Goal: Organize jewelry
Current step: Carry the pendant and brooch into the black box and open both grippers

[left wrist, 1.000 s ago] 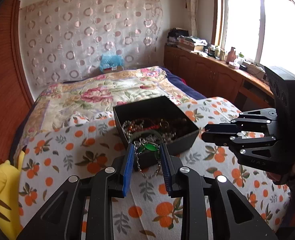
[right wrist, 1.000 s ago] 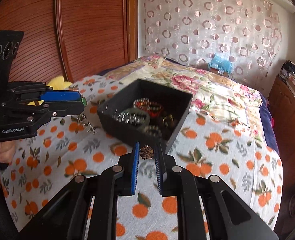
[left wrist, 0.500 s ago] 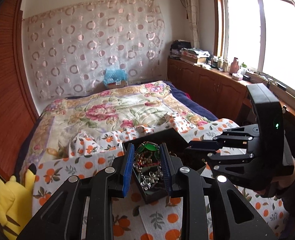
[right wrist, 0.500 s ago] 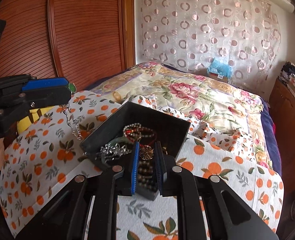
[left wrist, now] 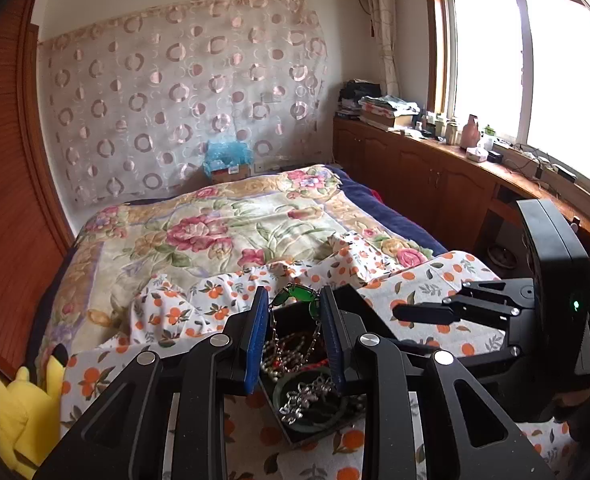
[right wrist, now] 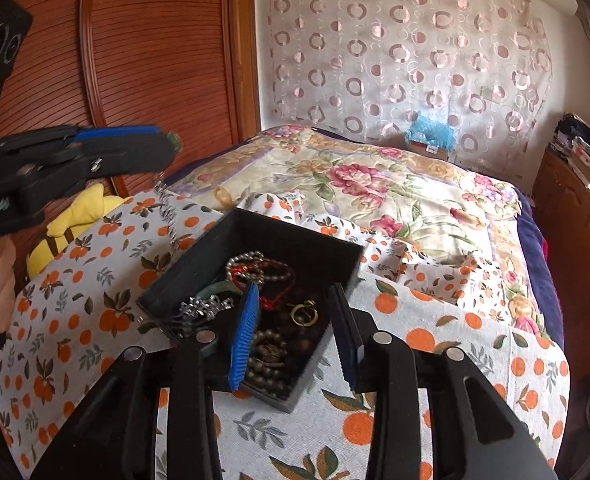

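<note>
Over the bed, on the orange-print cloth (right wrist: 435, 344), sits one black box (right wrist: 337, 246) holding a tangle of jewelry. One left hand-held gripper (left wrist: 293, 326) is clenched on a green-stone chain necklace (left wrist: 297, 294), which dangles just above the box. One right hand-held gripper (right wrist: 293, 330) has just been opening; its blue pads stand apart above the box with nothing between them, and the small flower-shaped piece it carried is no longer there (I cannot pick it out among the beads below). To do the drop well, the left should probably come squarely over the box, lower until the chain pools inside, then release. Inside I count one gold ring (right wrist: 305, 314), one red cord bracelet (right wrist: 267, 280) and several bead strands.
</note>
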A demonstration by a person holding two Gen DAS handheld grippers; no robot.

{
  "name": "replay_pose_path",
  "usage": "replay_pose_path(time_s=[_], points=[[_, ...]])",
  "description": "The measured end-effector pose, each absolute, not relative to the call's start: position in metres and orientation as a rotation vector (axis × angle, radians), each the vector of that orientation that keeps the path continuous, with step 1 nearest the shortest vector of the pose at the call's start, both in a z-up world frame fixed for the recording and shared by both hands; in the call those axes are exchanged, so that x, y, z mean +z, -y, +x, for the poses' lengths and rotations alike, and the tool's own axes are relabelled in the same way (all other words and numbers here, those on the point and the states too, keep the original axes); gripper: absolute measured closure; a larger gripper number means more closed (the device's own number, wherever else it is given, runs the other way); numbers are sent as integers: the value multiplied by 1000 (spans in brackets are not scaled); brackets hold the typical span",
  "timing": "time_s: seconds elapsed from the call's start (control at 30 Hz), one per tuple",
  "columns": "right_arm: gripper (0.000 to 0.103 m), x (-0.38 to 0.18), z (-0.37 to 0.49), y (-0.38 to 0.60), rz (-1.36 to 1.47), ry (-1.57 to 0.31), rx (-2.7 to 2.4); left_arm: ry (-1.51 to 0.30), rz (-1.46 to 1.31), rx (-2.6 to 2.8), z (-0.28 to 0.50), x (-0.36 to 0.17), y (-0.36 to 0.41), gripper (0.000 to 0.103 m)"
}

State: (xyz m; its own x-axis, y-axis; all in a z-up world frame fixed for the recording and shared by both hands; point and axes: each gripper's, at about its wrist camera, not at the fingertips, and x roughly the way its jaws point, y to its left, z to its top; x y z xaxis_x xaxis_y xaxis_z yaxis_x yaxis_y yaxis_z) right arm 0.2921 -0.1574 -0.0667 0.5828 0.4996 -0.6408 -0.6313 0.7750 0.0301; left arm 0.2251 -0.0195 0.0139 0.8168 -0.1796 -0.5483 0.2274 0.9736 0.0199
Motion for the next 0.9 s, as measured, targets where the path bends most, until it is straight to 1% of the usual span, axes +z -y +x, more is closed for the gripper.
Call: replay_pose_path(time_s=[0.2, 0.33, 0.53, 0.57, 0.6, 0.63, 0.67, 0.73, 0.8, 0.87, 0.9], points=[[64, -70, 292, 172, -197, -688, 635, -597, 59, -242, 246, 6, 28, 78], [64, -71, 291, 180, -190, -693, 622, -640, 33, -248, 262, -11, 28, 78], [64, -74, 291, 187, -187, -701, 610, -680, 35, -256, 267, -30, 30, 78], [64, -75, 291, 187, -187, -702, 608, -684, 37, -255, 267, -31, 31, 75], [64, -75, 291, 188, -186, -703, 606, -687, 41, -252, 266, -33, 31, 71], [64, -76, 291, 188, -183, -704, 604, -687, 42, -247, 267, -33, 31, 56], [64, -76, 291, 188, -180, -704, 602, -683, 40, -242, 266, -34, 30, 50], [64, -76, 291, 189, -173, -706, 600, -679, 32, -232, 263, -34, 27, 49], [64, -76, 288, 190, -164, -704, 597, -683, 18, -219, 257, -35, 22, 45], [64, -75, 284, 190, -161, -701, 592, -682, 4, -200, 248, -37, 17, 34], [64, -74, 282, 191, -158, -699, 590, -684, 2, -190, 244, -37, 15, 31]])
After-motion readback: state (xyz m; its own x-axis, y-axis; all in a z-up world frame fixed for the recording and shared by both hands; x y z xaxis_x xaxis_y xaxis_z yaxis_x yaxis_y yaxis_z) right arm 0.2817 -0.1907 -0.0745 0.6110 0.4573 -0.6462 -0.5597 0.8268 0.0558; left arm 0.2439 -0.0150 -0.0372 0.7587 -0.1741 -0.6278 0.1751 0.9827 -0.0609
